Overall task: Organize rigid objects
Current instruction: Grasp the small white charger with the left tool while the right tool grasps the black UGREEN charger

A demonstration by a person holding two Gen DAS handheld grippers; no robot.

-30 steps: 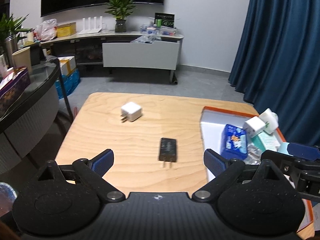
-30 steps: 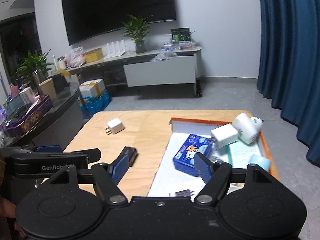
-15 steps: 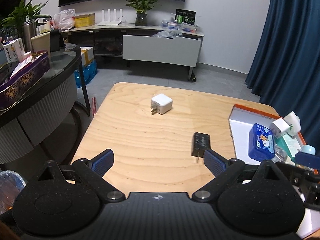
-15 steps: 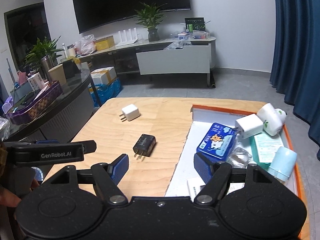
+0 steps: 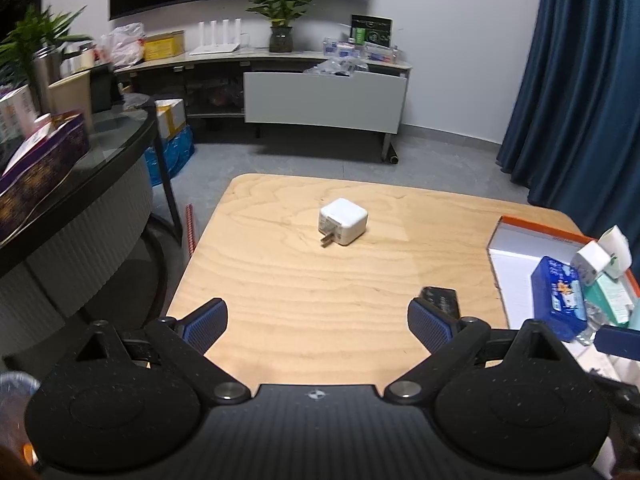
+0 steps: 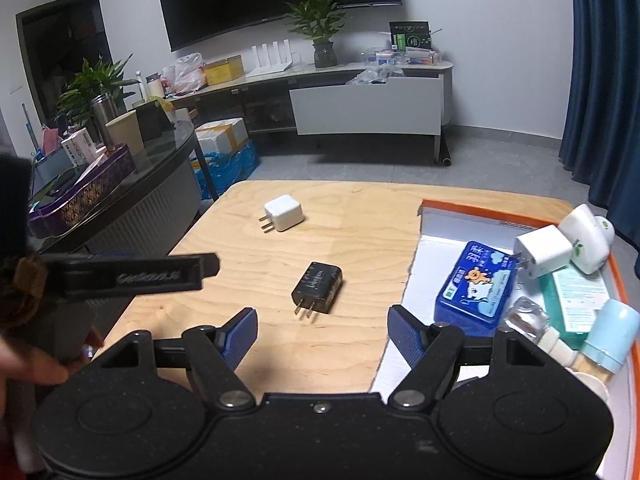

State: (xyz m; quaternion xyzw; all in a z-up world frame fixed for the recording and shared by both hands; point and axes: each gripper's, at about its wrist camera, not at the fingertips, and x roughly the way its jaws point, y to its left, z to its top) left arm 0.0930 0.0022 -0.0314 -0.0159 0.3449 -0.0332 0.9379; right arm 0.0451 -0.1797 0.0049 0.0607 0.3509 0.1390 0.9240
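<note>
A white plug charger (image 5: 343, 221) (image 6: 283, 213) lies on the wooden table (image 5: 288, 272), prongs toward me. Closer in lies a black plug charger (image 6: 318, 287), whose tip (image 5: 439, 295) peeks out behind my left gripper's right finger. My left gripper (image 5: 317, 322) is open with nothing between its fingers, the white charger ahead of it. My right gripper (image 6: 322, 338) is open too, and the black charger sits just beyond its fingertips. An orange-edged white tray (image 6: 472, 216) on the right holds a blue tin (image 6: 474, 288), a white charger (image 6: 542, 251) and other items.
The tray (image 5: 520, 232) also holds a white-green device (image 6: 586, 238), a green box (image 6: 576, 292), a light blue bottle (image 6: 610, 334) and a clear bottle (image 6: 524, 318). The left gripper's body (image 6: 132, 274) and a hand (image 6: 36, 368) show at left. A dark counter (image 5: 76, 168) stands left of the table.
Both grippers have moved left and lower over the table. The white charger now sits centred ahead of the left gripper, and the black charger now lies just ahead of the right gripper's fingers.
</note>
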